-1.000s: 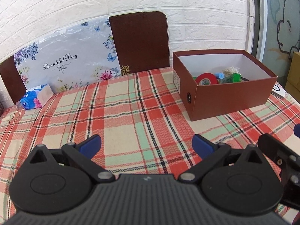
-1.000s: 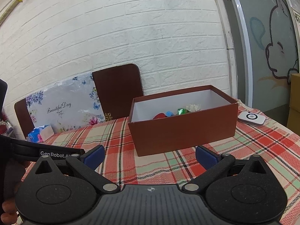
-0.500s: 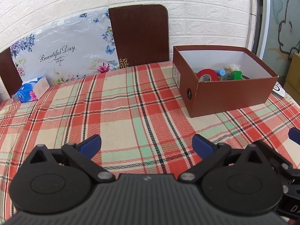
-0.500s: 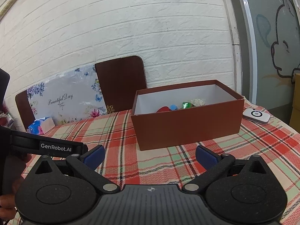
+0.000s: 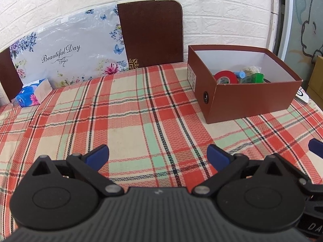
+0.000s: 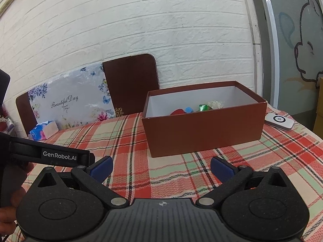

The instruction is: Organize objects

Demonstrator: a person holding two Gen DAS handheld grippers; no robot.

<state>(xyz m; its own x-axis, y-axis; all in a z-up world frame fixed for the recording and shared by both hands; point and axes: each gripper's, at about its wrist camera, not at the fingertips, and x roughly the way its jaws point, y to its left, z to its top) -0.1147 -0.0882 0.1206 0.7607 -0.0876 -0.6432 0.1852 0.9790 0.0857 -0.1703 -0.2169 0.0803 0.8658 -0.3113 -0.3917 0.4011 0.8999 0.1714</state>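
A brown cardboard box (image 5: pixel 250 100) stands open on the plaid tablecloth, at the right in the left wrist view and ahead in the right wrist view (image 6: pixel 203 135). Inside it lie a red tape roll (image 5: pixel 225 77), a blue cap (image 5: pixel 241 74), a green packet (image 5: pixel 253 78) and a pale bundle (image 5: pixel 251 69). My left gripper (image 5: pixel 157 155) is open and empty above the cloth, left of the box. My right gripper (image 6: pixel 161 167) is open and empty, in front of the box.
A tissue pack (image 5: pixel 33 95) lies at the back left. A floral "Beautiful Day" board (image 5: pixel 66 54) and a brown panel (image 5: pixel 151 34) lean on the brick wall. A white round-button device (image 6: pixel 279 121) lies right of the box. The left gripper's body (image 6: pixel 50 154) shows at the right view's left edge.
Both grippers have stayed open while the views shifted slightly; the left view has tilted down toward the cloth, and the box sits a little lower in the right view.
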